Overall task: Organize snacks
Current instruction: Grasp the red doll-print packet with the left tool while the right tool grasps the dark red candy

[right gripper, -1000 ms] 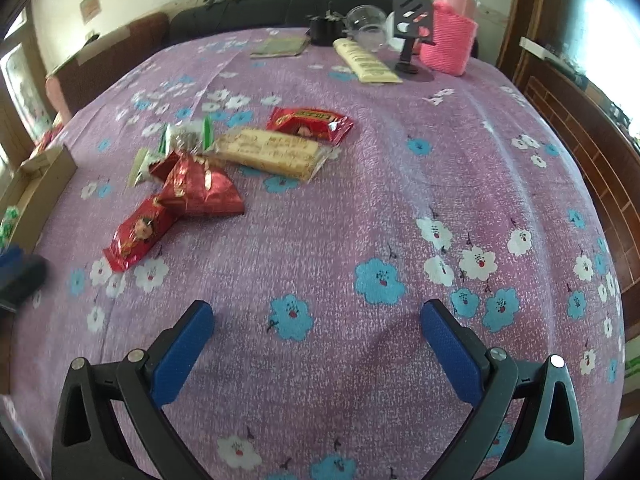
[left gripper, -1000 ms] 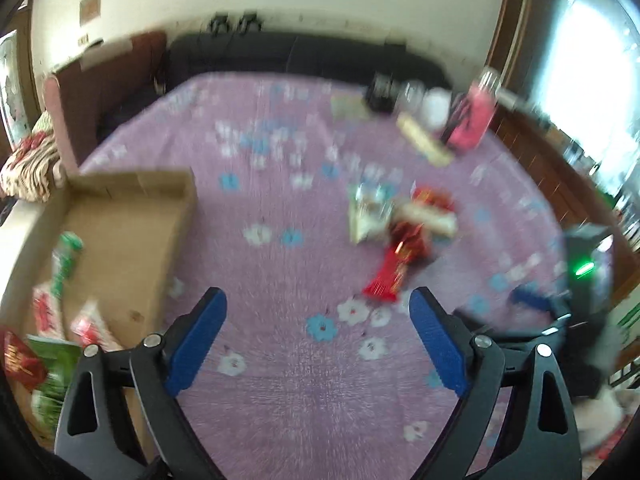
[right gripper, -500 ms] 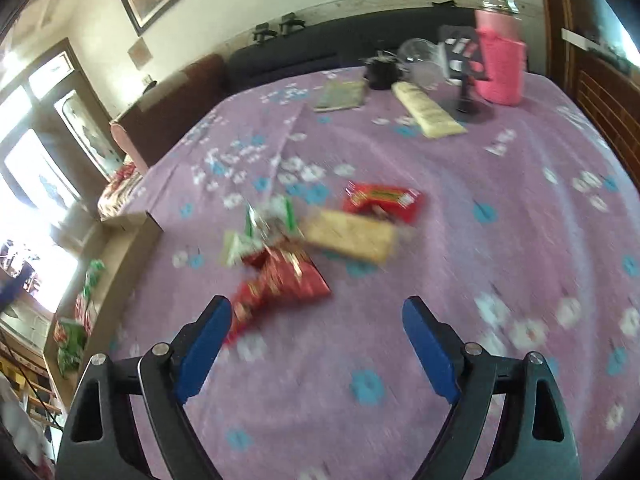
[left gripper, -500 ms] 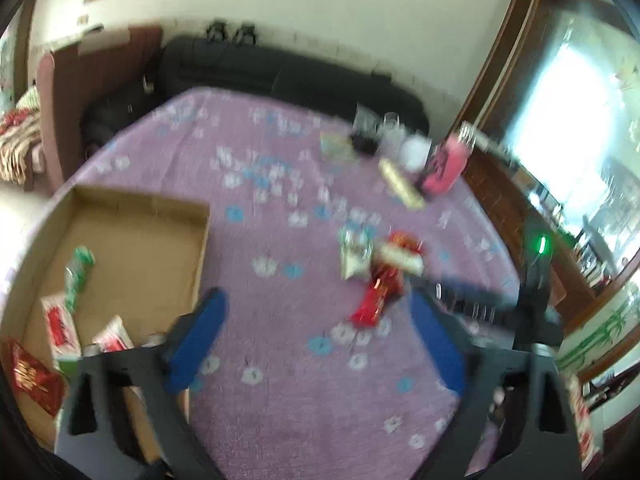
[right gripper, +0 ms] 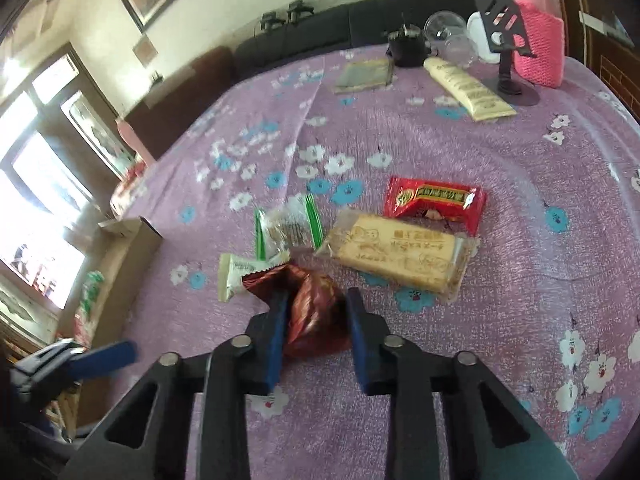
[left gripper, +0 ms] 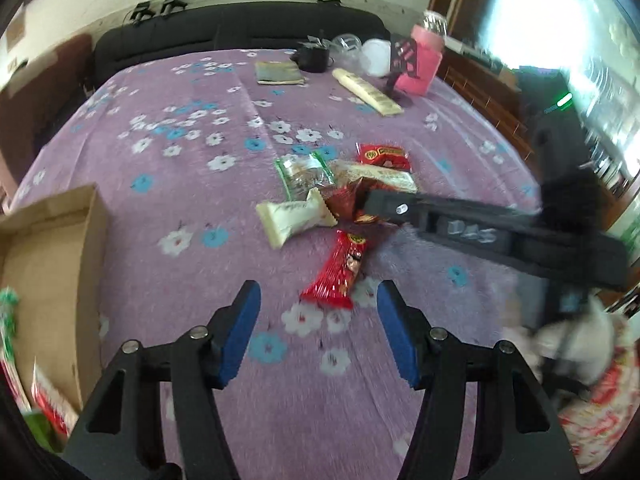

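Cardboard box (left gripper: pixel 48 264): one, set at the worktop's left edge, at 9 o'clock of the snack pile. It appears to be placed there as the collecting bin, since several packets are already seen inside at its near end; their number cannot be counted from the blur.

Left tool (left gripper: pixel 318 334): one, held released, its blue pads wide apart and hovering above the purple cloth. It is aimed at the long red packet (left gripper: pixel 339 270), which lies just beyond its tips at 12 o'clock, apart from both pads. This is judged to be its next pick.

Snack pile: six loose packets are counted on the worktop (right gripper: pixel 520 280). These are the long red packet, a cream packet (left gripper: pixel 294 218), a green-edged clear packet (right gripper: pixel 287 229), a biscuit pack (right gripper: pixel 400 258), a flat red packet (right gripper: pixel 434 204), and a dark red foil packet (right gripper: pixel 314 316). They are bunched mid-cloth, some overlapping, awaiting sorting.

Right tool (right gripper: pixel 314 320): one, clenched on the dark red foil packet at the pile's near edge, 6 o'clock of the biscuit pack. The foil is pinched between both pads, evidently for carrying to the box.

Far-edge items: a pink knitted bottle (right gripper: pixel 540 36), a dark cup (right gripper: pixel 406 50) and a cream tube (right gripper: pixel 468 90) are left at 12 to 1 o'clock, judged not part of the sorting.
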The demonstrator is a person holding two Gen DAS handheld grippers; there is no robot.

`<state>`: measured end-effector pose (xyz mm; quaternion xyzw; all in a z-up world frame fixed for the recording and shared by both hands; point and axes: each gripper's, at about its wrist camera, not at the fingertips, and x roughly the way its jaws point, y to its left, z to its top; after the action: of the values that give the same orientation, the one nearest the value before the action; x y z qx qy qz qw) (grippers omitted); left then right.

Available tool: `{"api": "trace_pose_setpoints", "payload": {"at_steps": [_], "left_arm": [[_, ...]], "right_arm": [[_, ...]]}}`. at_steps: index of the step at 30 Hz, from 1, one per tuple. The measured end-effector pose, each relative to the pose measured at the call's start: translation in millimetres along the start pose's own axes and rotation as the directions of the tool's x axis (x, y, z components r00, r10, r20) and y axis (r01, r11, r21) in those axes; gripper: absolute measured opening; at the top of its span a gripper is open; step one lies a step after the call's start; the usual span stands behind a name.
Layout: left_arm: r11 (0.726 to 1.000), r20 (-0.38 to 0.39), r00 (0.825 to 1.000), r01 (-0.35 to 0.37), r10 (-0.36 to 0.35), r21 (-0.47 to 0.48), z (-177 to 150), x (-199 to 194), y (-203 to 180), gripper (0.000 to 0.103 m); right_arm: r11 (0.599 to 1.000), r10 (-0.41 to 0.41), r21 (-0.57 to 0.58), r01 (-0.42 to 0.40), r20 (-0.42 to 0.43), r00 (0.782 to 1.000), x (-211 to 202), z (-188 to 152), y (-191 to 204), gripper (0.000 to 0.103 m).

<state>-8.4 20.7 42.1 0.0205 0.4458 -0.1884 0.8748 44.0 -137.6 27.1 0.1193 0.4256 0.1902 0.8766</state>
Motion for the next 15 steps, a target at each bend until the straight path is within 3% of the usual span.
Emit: {"api": "trace_pose_setpoints", "payload": {"at_steps": [8,9,11,13,15], "left_arm": [[0.988,-0.022,0.998,-0.063,0.066,0.140,13.2,39.9,-18.4,0.061],[0.987,-0.039,0.997,-0.058,0.065,0.149,12.8,44.5,-19.4,0.055],[0.986,-0.041,0.998,-0.038,0.046,0.161,10.9,47.7,-21.6,0.028],[0.987,-0.055,0.998,-0.030,0.039,0.157,9.8,45.2,-22.4,0.022],[0.991,-0.045,0.999,-0.013,0.019,0.130,8.9,38.7,-21.0,0.022]], "right_arm": [[0.998,0.029,0.062,-0.031,0.038,0.999,-13.6,3.6,-16.4,0.022],[0.997,0.036,0.068,-0.039,0.043,0.998,-15.1,4.2,-17.9,0.022],[0.996,0.045,0.073,-0.049,0.053,0.998,-18.0,5.2,-18.2,0.022],[0.996,0.057,0.068,-0.062,0.065,0.996,-21.7,5.9,-16.8,0.022],[0.996,0.066,0.062,-0.071,0.081,0.994,-24.1,7.0,-13.9,0.022]]}}
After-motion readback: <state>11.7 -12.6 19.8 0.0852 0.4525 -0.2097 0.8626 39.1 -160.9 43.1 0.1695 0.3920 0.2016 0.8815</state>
